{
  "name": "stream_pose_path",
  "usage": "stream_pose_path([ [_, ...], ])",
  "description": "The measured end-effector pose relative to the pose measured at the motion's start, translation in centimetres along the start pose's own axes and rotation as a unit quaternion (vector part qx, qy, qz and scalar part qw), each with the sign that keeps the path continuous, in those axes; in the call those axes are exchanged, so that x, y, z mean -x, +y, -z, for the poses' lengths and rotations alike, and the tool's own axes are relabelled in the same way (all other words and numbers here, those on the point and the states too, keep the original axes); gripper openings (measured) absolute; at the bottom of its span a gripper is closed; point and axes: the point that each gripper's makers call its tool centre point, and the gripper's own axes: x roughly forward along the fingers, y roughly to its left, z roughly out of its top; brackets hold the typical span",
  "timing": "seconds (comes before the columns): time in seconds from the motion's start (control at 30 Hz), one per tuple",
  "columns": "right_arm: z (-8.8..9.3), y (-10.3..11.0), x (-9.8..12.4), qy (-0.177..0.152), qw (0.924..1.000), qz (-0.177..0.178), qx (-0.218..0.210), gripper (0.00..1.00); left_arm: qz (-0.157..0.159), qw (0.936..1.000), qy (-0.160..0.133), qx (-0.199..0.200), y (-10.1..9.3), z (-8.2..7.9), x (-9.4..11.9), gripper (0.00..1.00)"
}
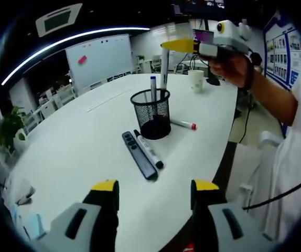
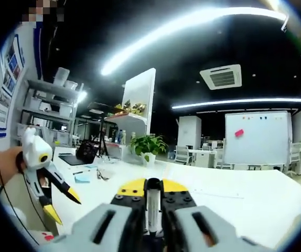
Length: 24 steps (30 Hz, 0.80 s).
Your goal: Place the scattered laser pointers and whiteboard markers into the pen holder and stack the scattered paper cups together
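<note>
A black mesh pen holder (image 1: 151, 113) stands mid-table with a blue-capped marker (image 1: 153, 84) upright in it. Above it my right gripper (image 1: 167, 45), held by a hand, is shut on a white marker (image 1: 164, 67) that hangs upright with its lower end at the holder's rim. In the right gripper view the same marker (image 2: 151, 205) sits pinched between the jaws. A black laser pointer (image 1: 138, 155) and a black-capped marker (image 1: 149, 148) lie side by side in front of the holder. A red-capped marker (image 1: 183, 124) lies to its right. My left gripper (image 1: 156, 186) hovers open, nearer than these, also visible as the left gripper (image 2: 61, 206).
A paper cup (image 1: 195, 80) stands at the far end of the white table (image 1: 77, 142). The table's edge runs down the right, beside the person's sleeve (image 1: 297, 152). A whiteboard (image 1: 100, 59) stands behind; a potted plant (image 1: 9, 128) is at left. A laptop (image 2: 85, 152) sits on another desk.
</note>
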Motion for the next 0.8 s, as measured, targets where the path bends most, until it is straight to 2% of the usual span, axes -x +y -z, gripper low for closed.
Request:
stream_pose_path([
  [0.4,0.7,0.2,-0.2,0.008,0.9999,-0.008,0.001,0.10,0.001,1.0000,0.000,0.001,0.1,0.0,-0.1,0.55],
  [0.8,2.1,0.0,-0.2,0.031,0.9995,-0.006,-0.008,0.10,0.000,1.0000,-0.001,0.006,0.0,0.1,0.1,0.55],
])
